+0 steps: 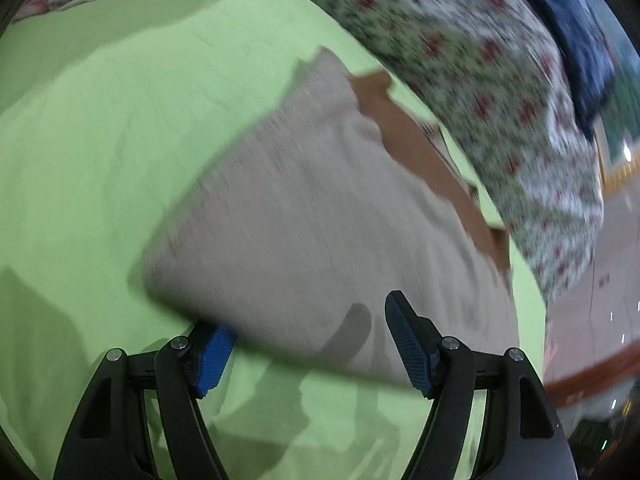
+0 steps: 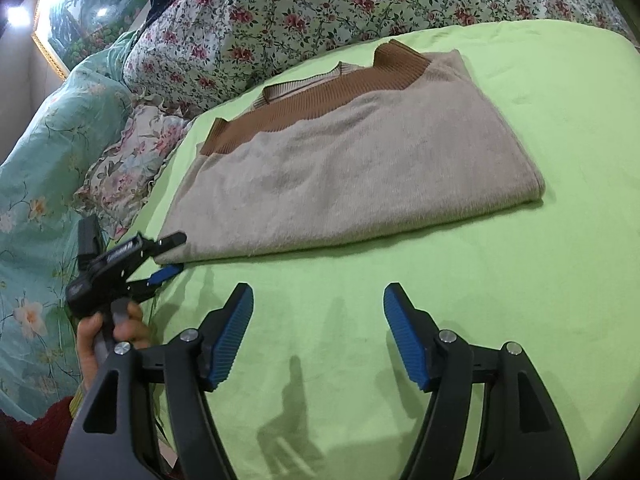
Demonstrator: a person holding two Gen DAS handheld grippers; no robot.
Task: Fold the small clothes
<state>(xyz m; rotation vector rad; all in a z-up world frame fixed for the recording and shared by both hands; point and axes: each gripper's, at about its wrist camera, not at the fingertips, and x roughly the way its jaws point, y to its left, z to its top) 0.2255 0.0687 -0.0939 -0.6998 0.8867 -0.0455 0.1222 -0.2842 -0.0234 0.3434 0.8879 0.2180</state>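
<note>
A folded beige knit sweater (image 2: pixel 344 176) with a brown ribbed band (image 2: pixel 320 100) lies on the green bedsheet (image 2: pixel 520 320). It also shows in the blurred left wrist view (image 1: pixel 304 216). My left gripper (image 2: pixel 172 254) is open at the sweater's near left corner, one finger above the edge and one below it. In its own view the left gripper (image 1: pixel 308 336) straddles the sweater's near edge. My right gripper (image 2: pixel 318 332) is open and empty over bare sheet, in front of the sweater.
A floral quilt (image 2: pixel 320 8) runs along the far side of the bed. A teal floral blanket (image 2: pixel 36 168) and a small frilled pillow (image 2: pixel 132 152) lie at the left. A framed picture (image 2: pixel 76 4) hangs at the back left.
</note>
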